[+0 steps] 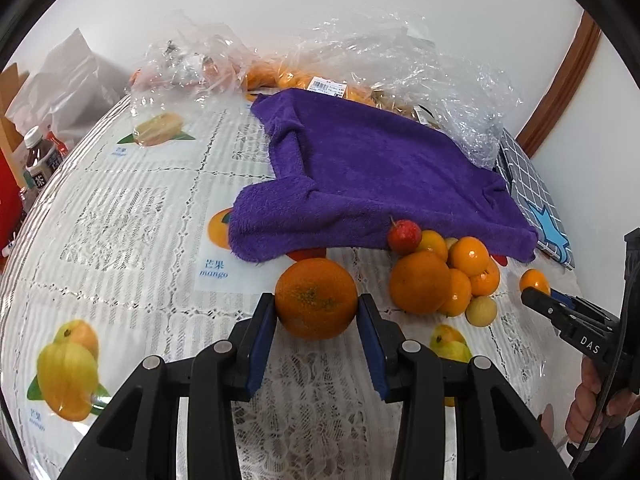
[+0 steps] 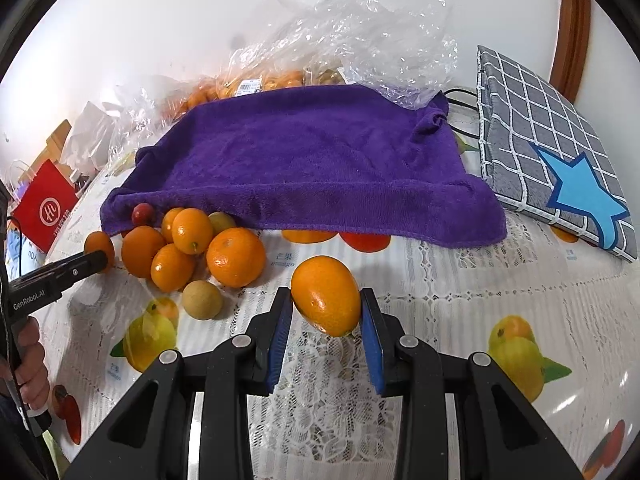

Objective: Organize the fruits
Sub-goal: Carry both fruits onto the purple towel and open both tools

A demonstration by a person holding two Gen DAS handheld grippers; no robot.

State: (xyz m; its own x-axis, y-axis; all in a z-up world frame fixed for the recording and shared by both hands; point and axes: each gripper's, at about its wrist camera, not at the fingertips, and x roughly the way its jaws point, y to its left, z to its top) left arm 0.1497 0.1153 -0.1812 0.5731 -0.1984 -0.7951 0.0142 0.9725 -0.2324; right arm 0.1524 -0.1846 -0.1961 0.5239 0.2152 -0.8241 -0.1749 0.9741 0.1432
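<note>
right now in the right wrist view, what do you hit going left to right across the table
red paper bag → left gripper → pile of oranges → oval orange held in the right gripper → grey checked cushion with a blue star

Your left gripper [image 1: 316,320] is matte black plastic — two angular linkage arms per side, each pinned with a round silver rivet; its finger pads [image 1: 259,350] are flat blue strips. Your right gripper [image 2: 324,320] is built the same, blue pads [image 2: 279,344] on black fingers, four silver rivets across the linkages, bright metal rails showing toward 6 o'clock. Seen from the side, one body carries white "DAS" lettering, the other "GenRobot.AI"; a thin black cable trails by each handle. Your right hand [image 1: 596,408] and left hand [image 2: 28,364] show bare skin — fingers wrapped around black grips.
</note>
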